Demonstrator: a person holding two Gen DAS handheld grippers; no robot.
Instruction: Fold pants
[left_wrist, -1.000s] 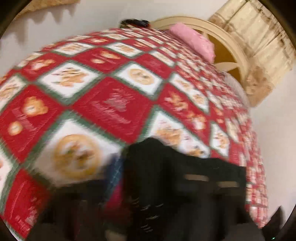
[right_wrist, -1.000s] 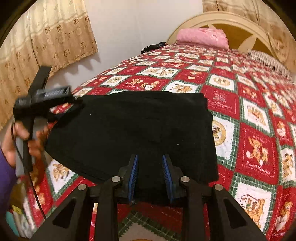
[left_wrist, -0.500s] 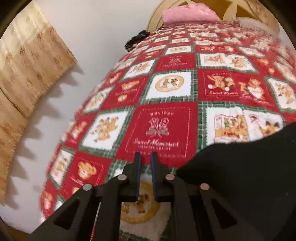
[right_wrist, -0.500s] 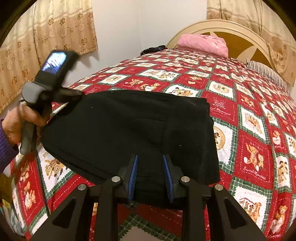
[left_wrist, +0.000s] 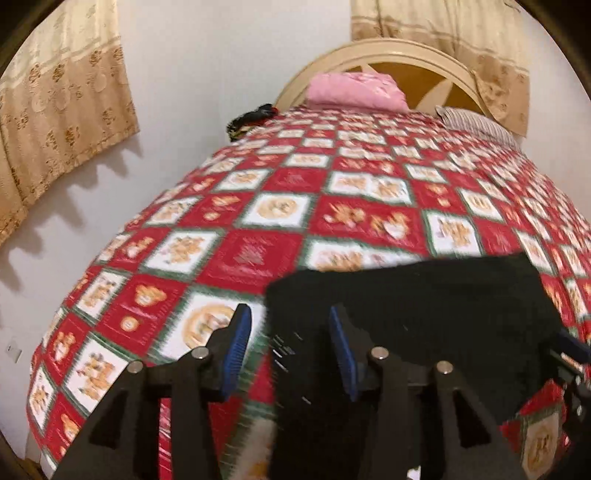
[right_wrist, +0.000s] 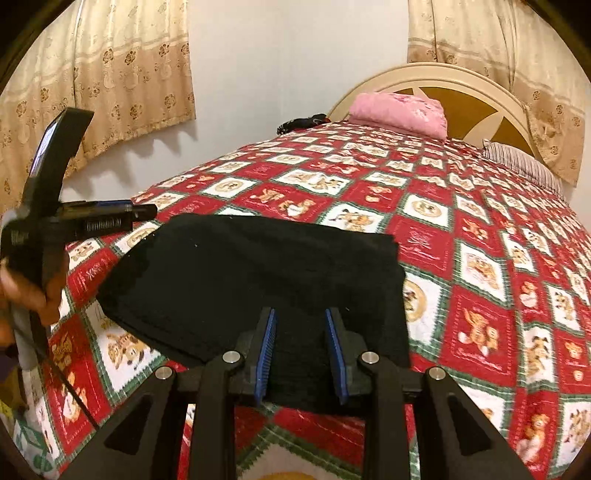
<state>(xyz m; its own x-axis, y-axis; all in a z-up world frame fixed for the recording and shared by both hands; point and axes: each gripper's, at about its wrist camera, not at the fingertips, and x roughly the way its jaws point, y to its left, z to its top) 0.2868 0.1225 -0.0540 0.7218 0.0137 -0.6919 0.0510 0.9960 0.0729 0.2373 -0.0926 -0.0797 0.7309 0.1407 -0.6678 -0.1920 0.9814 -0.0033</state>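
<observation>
My left gripper (left_wrist: 288, 347) has swung back with jaws released over the folded black pants' (right_wrist: 258, 280) nine-o'clock edge, right gripper (right_wrist: 301, 350) released too, so the fold looks nearly finished.

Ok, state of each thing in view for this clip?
Pants: black, folded, lying flat on the quilt.
Left tongs: open, at the pants' left edge, gripping nothing.
Right tongs: open, straddling the near edge.
Quilt: spread over the bed.
Pink bedding: folded by the headboard.

Warm indoor light is cast throughout; scalloped curtain (left_wrist: 55, 122) shadows are thrown on the wall. The left view is motion-smeared, the right sharper; edges are bent, corners vignetted.
</observation>
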